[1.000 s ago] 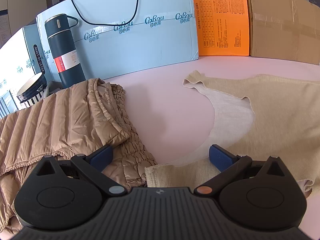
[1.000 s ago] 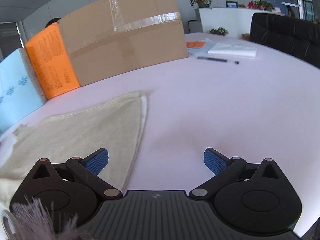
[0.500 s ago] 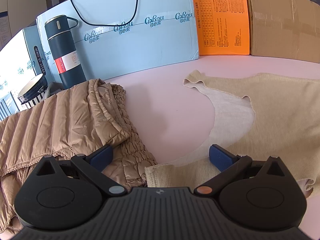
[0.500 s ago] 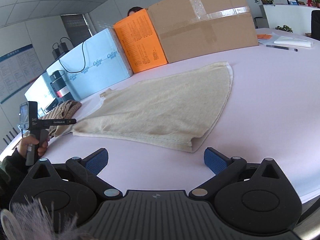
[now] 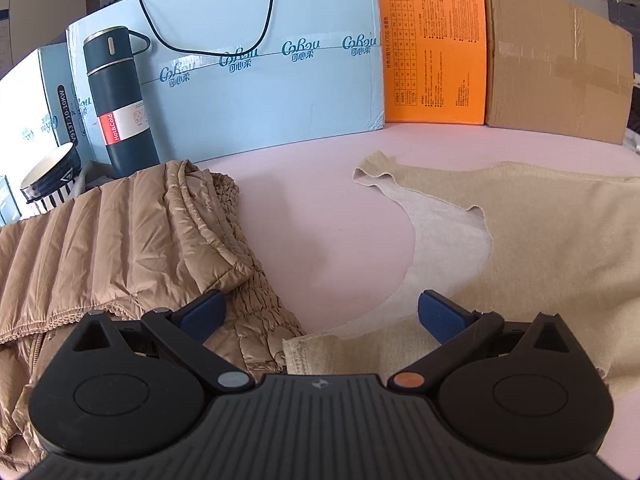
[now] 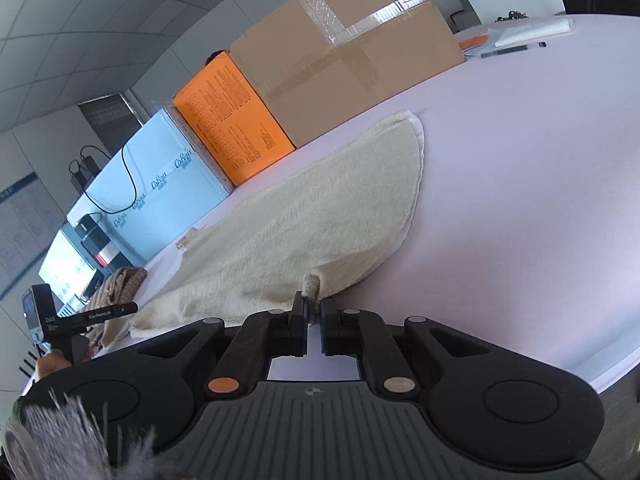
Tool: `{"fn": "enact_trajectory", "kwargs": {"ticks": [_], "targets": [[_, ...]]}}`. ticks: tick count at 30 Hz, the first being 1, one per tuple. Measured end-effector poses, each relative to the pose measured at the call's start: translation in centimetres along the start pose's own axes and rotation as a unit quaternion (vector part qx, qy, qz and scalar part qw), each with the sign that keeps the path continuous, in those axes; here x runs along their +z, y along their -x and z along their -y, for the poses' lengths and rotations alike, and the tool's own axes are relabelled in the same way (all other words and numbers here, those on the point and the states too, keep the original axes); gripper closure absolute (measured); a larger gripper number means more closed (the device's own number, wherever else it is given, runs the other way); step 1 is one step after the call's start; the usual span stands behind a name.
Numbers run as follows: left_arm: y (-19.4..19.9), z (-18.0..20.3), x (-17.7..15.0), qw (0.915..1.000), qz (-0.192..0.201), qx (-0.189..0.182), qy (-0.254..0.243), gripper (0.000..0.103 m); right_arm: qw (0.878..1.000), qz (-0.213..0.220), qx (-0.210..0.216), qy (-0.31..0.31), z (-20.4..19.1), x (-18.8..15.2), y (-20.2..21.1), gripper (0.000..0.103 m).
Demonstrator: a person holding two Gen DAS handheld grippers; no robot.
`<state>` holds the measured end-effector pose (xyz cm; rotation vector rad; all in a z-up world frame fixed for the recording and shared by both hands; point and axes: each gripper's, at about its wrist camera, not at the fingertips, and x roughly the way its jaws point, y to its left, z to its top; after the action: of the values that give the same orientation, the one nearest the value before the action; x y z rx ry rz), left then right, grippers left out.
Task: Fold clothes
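A beige knit top [image 5: 540, 240] lies flat on the pink table, its neckline facing my left gripper [image 5: 320, 314]. That gripper is open and empty, hovering over the near shoulder strap of the top. In the right wrist view the same top [image 6: 320, 220] stretches away to the left. My right gripper [image 6: 314, 310] is shut on the near hem corner of the top, where a small bunch of cloth [image 6: 310, 284] sticks up between the fingers. The left gripper also shows in the right wrist view [image 6: 60, 320], held in a hand.
A tan quilted jacket [image 5: 120, 248] lies left of the top. Behind stand a dark thermos [image 5: 118, 100], a striped bowl [image 5: 48, 176], a blue box [image 5: 260, 80], an orange box [image 5: 434, 52] and a cardboard box [image 5: 560, 80]. Papers and a pen [image 6: 512, 50] lie far right.
My right gripper swung round to the top's near hem corner and closed on it; it was open before. The left gripper has stayed still and open.
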<state>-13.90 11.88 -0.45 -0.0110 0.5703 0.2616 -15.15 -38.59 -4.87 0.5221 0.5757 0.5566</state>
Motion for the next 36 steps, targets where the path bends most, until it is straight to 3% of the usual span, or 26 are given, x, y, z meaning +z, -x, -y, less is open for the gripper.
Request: {"fn": "enact_trajectory", "kwargs": {"ticks": [2, 5, 8, 10, 13, 16, 18, 20, 22, 24, 26, 28, 32, 36], "targets": [[0.9, -1.0, 0.1, 0.9994, 0.005, -0.029, 0.015, 0.000, 1.000, 0.004, 0.008, -0.007, 0.1, 0.5, 0.1, 0.097], [2.5, -1.6, -0.4, 0.9984, 0.019, -0.051, -0.018, 0.000, 1.000, 0.011, 0.013, 0.004, -0.2, 1.2, 0.3, 0.097], [3.7, -1.2, -1.3, 0.9930, 0.021, -0.056, -0.102, 0.000, 1.000, 0.018, 0.014, 0.007, -0.3, 1.9, 0.5, 0.097], [4.5, -0.7, -2.6, 0.9823, 0.040, -0.034, -0.180, 0.000, 1.000, 0.024, 0.014, 0.009, -0.5, 2.4, 0.6, 0.097], [5.1, 0.2, -4.6, 0.9532, 0.060, 0.019, -0.296, 0.000, 0.999, 0.031, 0.015, 0.010, -0.7, 2.9, 0.7, 0.097], [5.2, 0.7, -5.3, 0.9404, 0.076, 0.047, -0.328, 0.000, 0.999, 0.040, 0.016, 0.008, -0.7, 3.4, 0.8, 0.097], [5.3, 0.6, -5.1, 0.9443, 0.075, 0.052, -0.316, 0.000, 0.999, 0.046, 0.016, 0.006, -0.8, 3.6, 0.7, 0.097], [5.5, 0.1, -4.6, 0.9568, 0.073, 0.038, -0.279, 0.000, 0.999, 0.045, 0.016, 0.002, -0.8, 3.7, 0.5, 0.097], [5.4, -1.1, -3.6, 0.9782, 0.049, -0.002, -0.202, 0.000, 0.999, 0.042, 0.015, 0.001, -0.6, 3.6, 0.3, 0.097], [4.9, -2.5, -3.0, 0.9922, 0.017, -0.049, -0.113, 0.000, 0.999, 0.041, 0.013, 0.003, -0.7, 3.6, 0.2, 0.097], [5.0, -2.2, -3.0, 0.9940, 0.013, -0.054, -0.094, 0.000, 0.999, 0.040, 0.013, 0.002, -0.6, 3.6, 0.1, 0.097], [5.1, -1.9, -2.9, 0.9954, 0.009, -0.059, -0.074, 0.009, 0.999, 0.040, 0.011, 0.003, -0.5, 3.5, 0.1, 0.097], [5.3, -1.3, -2.8, 0.9970, 0.001, -0.070, -0.035, 0.035, 0.999, 0.039, 0.010, 0.007, -0.5, 3.3, 0.1, 0.097], [5.1, -0.6, -2.8, 0.9969, -0.016, -0.077, -0.003, 0.034, 0.999, 0.036, 0.011, 0.009, -0.4, 3.1, 0.0, 0.096]]}}
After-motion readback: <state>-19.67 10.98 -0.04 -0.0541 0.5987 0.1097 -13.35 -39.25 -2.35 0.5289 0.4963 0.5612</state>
